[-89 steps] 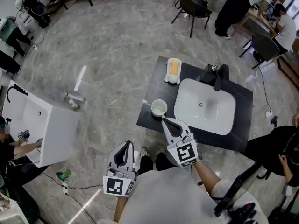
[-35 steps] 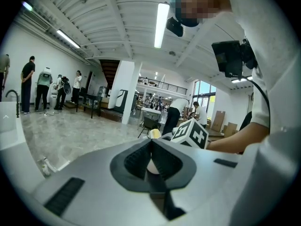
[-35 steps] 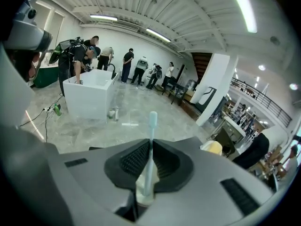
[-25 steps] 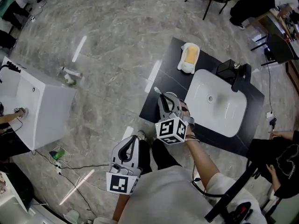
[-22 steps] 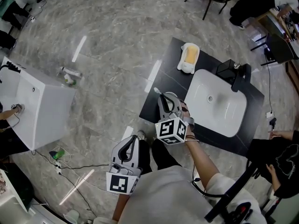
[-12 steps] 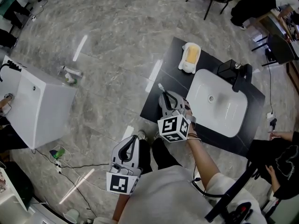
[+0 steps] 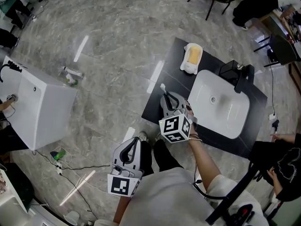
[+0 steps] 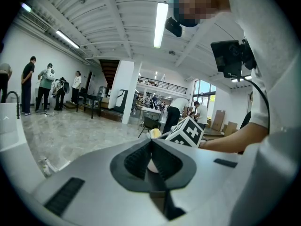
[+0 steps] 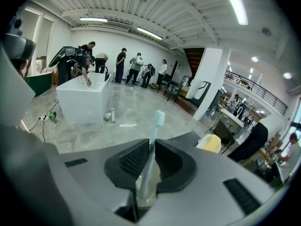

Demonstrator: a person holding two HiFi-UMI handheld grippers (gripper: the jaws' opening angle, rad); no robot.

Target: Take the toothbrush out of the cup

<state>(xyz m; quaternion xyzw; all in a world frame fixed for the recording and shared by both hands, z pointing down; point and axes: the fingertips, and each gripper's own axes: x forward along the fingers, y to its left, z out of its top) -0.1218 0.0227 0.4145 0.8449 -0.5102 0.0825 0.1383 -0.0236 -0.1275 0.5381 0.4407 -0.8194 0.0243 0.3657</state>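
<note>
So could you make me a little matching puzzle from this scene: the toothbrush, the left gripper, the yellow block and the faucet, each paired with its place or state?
Things:
1. toothbrush
2. left gripper
3. yellow block
4. faucet

Places or states:
A. black, at the far edge of the white basin
B. shut, with nothing in it
C. in a white dish on the dark counter
D. clamped in the right gripper

Pairs: 1-D, 2-B, 3-C, 4-A.
</note>
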